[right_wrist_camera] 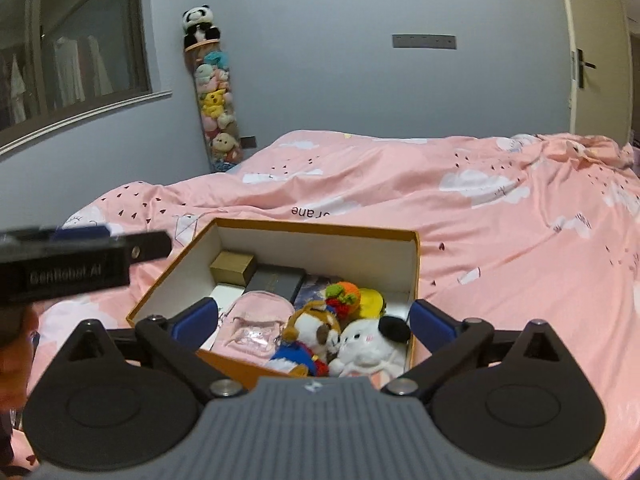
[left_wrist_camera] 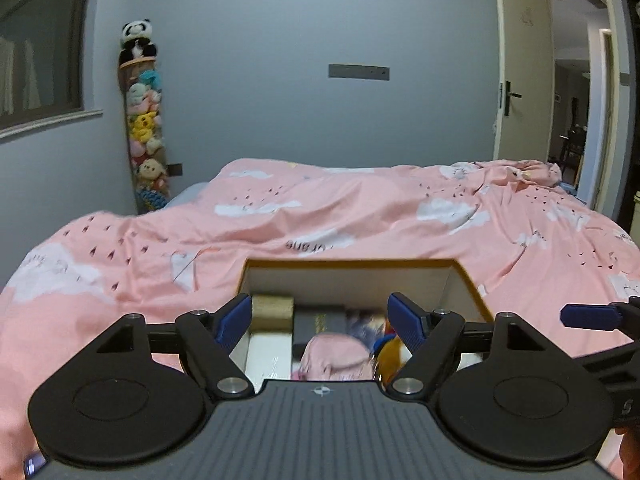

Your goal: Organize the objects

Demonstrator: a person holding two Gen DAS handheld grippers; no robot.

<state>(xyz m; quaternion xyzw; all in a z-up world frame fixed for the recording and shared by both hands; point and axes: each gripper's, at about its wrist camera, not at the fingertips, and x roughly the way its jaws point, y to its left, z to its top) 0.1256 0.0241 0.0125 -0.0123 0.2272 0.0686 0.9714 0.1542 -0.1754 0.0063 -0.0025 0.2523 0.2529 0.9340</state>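
Left wrist: my left hand-held gripper [left_wrist_camera: 320,320] gapes wide and empty over the box [left_wrist_camera: 352,266] on the bed [left_wrist_camera: 360,208].

Right wrist: my right hand-held gripper [right_wrist_camera: 314,318] is equally wide and empty; dipping could snag the white plush [right_wrist_camera: 366,350], or tip the box on soft bedding.

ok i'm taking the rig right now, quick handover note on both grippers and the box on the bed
Left gripper: open, empty, above the box.
Right gripper: open, empty, over the box's near edge.
Orange box sits on the pink duvet, lid off. Inside: pink mini backpack, white plush, dog plush, crochet toy, small boxes at the back.
Done: items are in the box.
Left: nothing loose in view; no lid in view.
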